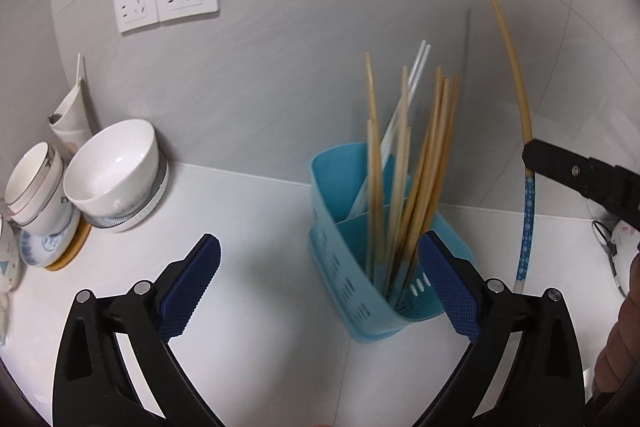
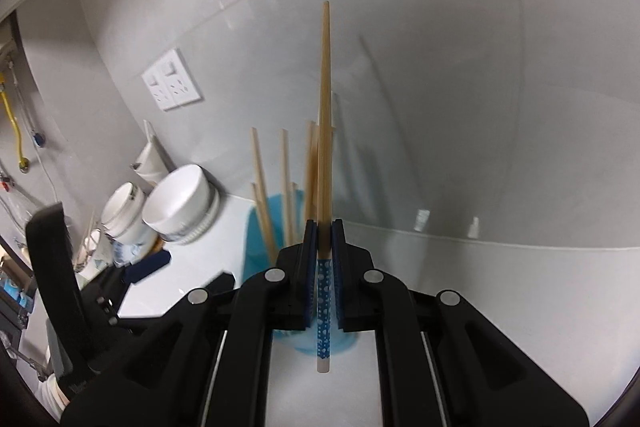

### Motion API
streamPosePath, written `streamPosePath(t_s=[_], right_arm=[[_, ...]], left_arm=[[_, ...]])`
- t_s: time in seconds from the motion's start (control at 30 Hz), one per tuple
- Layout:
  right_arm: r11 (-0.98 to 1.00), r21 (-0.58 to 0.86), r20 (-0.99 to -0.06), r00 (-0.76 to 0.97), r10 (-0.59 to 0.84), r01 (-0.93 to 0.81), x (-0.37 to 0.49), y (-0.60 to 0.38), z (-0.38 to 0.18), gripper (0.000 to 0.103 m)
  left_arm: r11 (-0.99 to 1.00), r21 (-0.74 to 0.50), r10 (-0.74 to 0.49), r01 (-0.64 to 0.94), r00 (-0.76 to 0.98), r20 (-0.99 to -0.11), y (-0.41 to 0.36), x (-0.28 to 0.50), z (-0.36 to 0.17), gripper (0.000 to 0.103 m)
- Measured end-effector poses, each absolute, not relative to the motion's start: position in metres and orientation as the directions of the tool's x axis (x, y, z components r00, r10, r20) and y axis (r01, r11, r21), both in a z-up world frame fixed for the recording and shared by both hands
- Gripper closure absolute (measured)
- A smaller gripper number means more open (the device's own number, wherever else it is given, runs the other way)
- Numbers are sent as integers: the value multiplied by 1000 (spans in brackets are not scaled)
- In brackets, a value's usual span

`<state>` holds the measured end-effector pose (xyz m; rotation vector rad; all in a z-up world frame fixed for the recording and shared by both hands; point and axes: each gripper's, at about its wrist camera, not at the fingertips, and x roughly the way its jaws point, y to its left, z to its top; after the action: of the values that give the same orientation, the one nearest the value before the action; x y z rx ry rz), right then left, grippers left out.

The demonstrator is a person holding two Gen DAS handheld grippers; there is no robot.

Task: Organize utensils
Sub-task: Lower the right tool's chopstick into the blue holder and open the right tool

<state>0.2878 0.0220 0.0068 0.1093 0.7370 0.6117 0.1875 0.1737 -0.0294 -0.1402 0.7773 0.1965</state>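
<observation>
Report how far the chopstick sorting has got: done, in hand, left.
Done: a bundle of wooden chopsticks already stands in the blue holder.
In hand: the right gripper is shut on one blue-patterned chopstick, held upright beside the holder. The left gripper is open and holds nothing.
Left: that chopstick is not yet in the holder. No other loose utensils show on the counter.

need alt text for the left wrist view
A blue holder full of chopsticks stands on a white counter just ahead of the open left gripper. At right, the right gripper holds a blue-handled chopstick; bowls sit at left.
</observation>
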Motion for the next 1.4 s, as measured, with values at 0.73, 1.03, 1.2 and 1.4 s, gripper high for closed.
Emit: streamPosePath(t_s=[0.73, 1.03, 1.2, 1.4], right_arm=[[821, 251, -523, 642, 560, -513, 288, 72, -20, 96], [829, 210, -585, 613, 531, -518, 285, 79, -43, 96], [841, 183, -614, 608, 503, -510, 282, 74, -40, 85], [850, 158, -623, 618, 481, -502, 272, 58, -25, 48]], left_arm=[[951, -80, 145, -299, 658, -739, 210, 169, -44, 6], [945, -78, 154, -317, 644, -750, 214, 163, -52, 6], [946, -77, 158, -316, 654, -740, 210, 161, -47, 6], [948, -70, 167, -310, 674, -719, 203, 156, -35, 6]])
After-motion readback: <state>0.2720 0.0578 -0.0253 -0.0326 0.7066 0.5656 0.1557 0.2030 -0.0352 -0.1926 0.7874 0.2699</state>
